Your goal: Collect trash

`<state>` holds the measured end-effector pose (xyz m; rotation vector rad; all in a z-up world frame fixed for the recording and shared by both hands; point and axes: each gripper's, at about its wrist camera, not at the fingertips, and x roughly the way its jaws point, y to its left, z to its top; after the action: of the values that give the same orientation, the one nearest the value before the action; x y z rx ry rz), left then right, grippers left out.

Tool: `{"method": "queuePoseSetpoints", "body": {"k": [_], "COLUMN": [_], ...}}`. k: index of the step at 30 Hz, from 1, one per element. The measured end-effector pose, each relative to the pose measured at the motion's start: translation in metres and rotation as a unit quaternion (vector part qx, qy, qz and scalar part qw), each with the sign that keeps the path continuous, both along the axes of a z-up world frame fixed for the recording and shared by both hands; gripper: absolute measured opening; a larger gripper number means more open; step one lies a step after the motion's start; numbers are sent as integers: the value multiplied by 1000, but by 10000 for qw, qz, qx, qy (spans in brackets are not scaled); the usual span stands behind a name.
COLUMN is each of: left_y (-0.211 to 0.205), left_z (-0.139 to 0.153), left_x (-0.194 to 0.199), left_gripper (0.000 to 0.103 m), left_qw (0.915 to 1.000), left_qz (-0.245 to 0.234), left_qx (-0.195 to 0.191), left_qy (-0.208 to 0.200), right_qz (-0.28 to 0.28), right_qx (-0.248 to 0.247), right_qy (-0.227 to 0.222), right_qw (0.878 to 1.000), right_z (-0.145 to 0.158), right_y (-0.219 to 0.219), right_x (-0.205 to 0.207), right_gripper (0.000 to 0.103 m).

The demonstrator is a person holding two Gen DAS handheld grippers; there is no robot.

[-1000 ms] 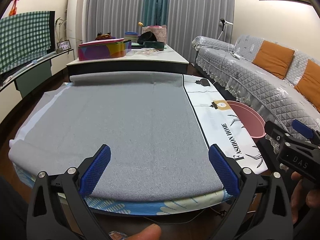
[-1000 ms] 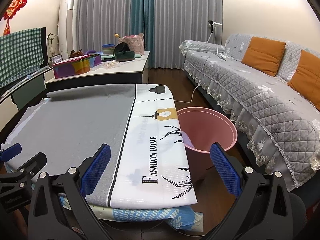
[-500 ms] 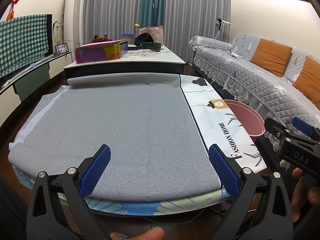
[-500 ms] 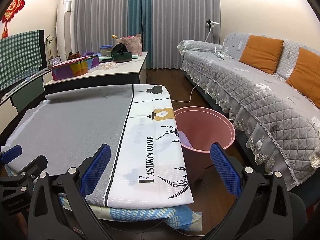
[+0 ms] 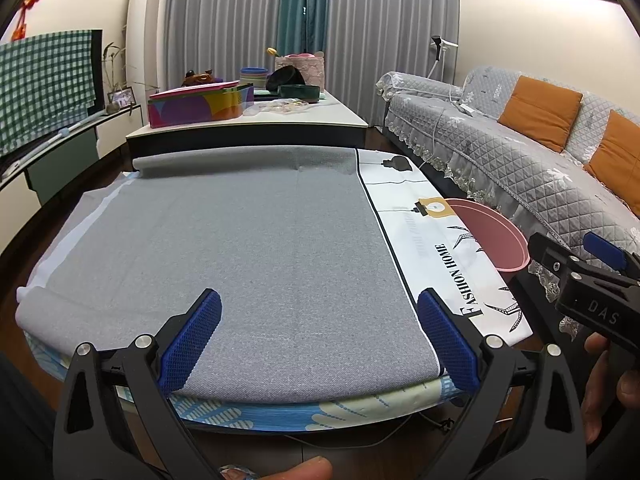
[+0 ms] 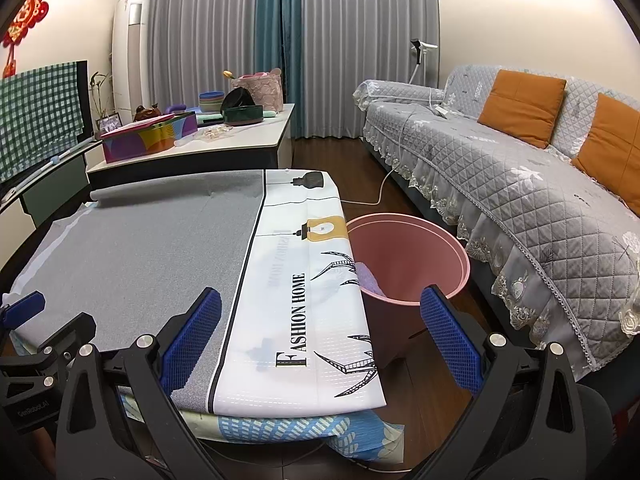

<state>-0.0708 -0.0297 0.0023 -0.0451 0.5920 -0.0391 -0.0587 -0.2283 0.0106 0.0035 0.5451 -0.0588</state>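
A pink bin (image 6: 416, 248) stands on the floor at the right side of the low table, also in the left wrist view as the pink bin (image 5: 494, 236). A pale purple scrap (image 6: 370, 278) lies inside it against the near wall. My left gripper (image 5: 320, 340) hangs open over the near edge of the grey cloth (image 5: 240, 248), holding nothing. My right gripper (image 6: 320, 338) is open over the white printed cloth (image 6: 304, 280) and the bin's near rim, also empty. No loose trash shows on the table.
A grey quilted sofa (image 6: 520, 184) with orange cushions runs along the right, close to the bin. Behind the table stands a second table (image 5: 256, 120) with a colourful box, bowls and a basket. A white cable (image 6: 384, 184) crosses the floor. A hand (image 5: 612, 364) holds the right gripper.
Both views have tilted up slightly and the grippers have eased back a little from the table. The jaws stay wide apart and nothing was picked up.
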Motion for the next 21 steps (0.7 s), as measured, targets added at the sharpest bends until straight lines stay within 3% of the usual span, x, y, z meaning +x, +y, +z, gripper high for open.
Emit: {"method": "queuePoseSetpoints", "body": {"k": [21], "left_y": [-5], "left_z": [3], "left_x": [0], "left_gripper": [95], "left_qw": [10000], "left_qz": [-12], "left_qx": [20], "left_qy": [-55], "right_qz": [-26], "right_qx": [1], "right_qy": [-20], "right_qw": [10000], "right_z": [2], "right_y": [-3], "right_x": [0], "right_gripper": [98]}}
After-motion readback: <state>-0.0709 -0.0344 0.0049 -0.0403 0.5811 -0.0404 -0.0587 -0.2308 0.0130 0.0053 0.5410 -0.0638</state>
